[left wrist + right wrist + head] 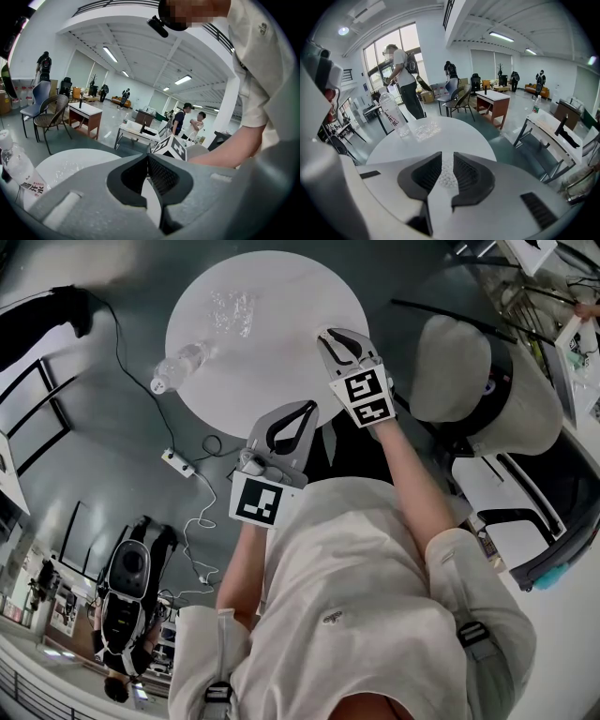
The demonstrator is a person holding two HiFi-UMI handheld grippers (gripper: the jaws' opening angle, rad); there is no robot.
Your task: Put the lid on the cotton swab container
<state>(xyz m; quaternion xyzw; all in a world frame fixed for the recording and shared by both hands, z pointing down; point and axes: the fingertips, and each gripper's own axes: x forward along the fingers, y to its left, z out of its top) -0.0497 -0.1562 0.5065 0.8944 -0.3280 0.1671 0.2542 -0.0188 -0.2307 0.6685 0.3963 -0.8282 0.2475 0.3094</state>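
My right gripper (335, 337) hovers over the near right part of the round white table (281, 287). Its jaws stand apart in the right gripper view (443, 157). Through the gap I see the white tips of cotton swabs packed in their container (446, 177), and the pads do not press on it. A clear plastic piece, apparently the lid (232, 310) (425, 129), lies at the far side of the table. My left gripper (307, 409) (149, 159) hangs at the table's near edge, shut with nothing in it.
A clear water bottle (181, 367) (393, 115) (18, 171) stands on the table near the lid. A beige chair (469, 371) is right of the table. A power strip with cables (178, 463) lies on the floor to the left. People stand in the background.
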